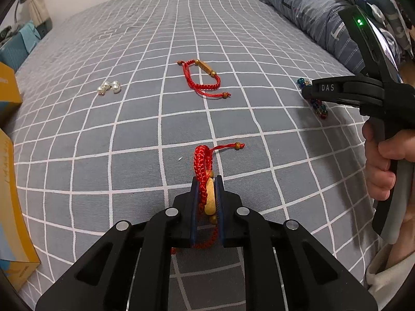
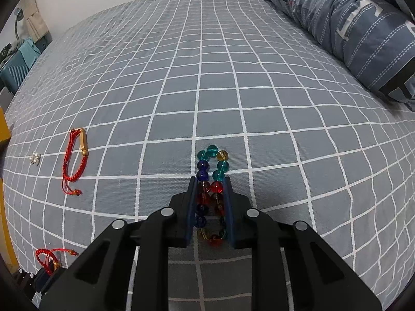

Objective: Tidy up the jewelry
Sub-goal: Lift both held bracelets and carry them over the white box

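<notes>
— What did you have nearest?

— My left gripper (image 1: 207, 181), clenched on a red cord bracelet (image 1: 205, 165) low over the bed (image 1: 129, 129). My right gripper (image 2: 209, 181) pinched the coloured glass-bead bracelet (image 2: 212, 165).

— And to do it well?

— I judged both should lift slowly, cords clear, then go beside the other red bracelet (image 1: 201, 77) and pearl earrings (image 1: 110, 87), apart, untangled.

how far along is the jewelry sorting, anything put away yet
Nothing looks put away yet. In hand: the left gripper is shut on a red braided cord bracelet, and the right gripper on a multicoloured glass bead bracelet. Left on the grey checked bedsheet: a second red cord bracelet with a gold tube and a small cluster of white pearls.
</notes>
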The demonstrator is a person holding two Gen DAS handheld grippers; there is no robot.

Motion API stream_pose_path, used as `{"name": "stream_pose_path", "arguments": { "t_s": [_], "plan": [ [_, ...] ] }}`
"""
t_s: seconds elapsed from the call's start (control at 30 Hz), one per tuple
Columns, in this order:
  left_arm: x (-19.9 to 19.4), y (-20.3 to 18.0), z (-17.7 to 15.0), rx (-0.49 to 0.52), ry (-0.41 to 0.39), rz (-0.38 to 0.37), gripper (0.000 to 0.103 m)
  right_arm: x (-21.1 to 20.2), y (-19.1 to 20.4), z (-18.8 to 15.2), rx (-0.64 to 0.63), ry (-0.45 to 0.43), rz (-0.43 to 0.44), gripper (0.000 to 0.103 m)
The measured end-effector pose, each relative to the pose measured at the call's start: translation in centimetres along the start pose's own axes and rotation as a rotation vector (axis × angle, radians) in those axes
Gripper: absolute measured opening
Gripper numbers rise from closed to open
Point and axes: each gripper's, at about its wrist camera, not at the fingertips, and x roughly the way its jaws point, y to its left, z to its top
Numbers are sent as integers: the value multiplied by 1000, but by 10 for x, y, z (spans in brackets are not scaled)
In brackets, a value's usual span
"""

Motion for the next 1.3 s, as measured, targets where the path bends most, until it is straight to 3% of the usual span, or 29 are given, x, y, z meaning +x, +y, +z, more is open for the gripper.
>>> {"name": "stream_pose_path", "arguments": {
  "t_s": [0.7,1.3],
  "plan": [
    [-23,6,3,-23,-31,-6,11,-30,-1,-7,-9,-53,4,18],
    [-63,13,2,-40,-82,0,11,-84,11,-17,-25,-121,22,18]
  ]
}}
